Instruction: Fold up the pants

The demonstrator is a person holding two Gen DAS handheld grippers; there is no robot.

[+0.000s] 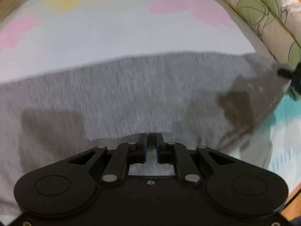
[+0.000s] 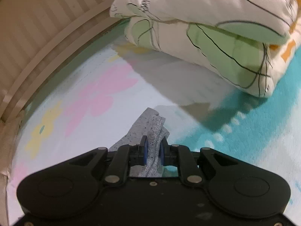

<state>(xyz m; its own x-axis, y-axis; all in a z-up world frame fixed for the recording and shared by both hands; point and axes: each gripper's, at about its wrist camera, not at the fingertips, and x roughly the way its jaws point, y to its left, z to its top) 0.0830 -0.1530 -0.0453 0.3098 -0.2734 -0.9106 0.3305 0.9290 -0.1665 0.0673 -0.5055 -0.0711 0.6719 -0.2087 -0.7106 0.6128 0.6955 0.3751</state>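
My right hand-held gripper (image 2: 152,148) is clamped on the grey knit pants (image 2: 150,131); my left hand-held gripper (image 1: 151,141) pinches them too. I should keep the edge taut.

The pants (image 1: 131,94) lie spread across the bed sheet (image 1: 112,37), filling the lower half of the left wrist view; bare sheet lies beyond them toward twelve o'clock. A folded quilt (image 1: 263,15) lies on the sheet at two o'clock, past the pants' far edge. At three o'clock the right gripper (image 1: 287,73) seems to meet the pants' corner, though blur hides the contact. In the right wrist view the headboard (image 2: 47,28) runs from nine to eleven o'clock, the quilt at one.
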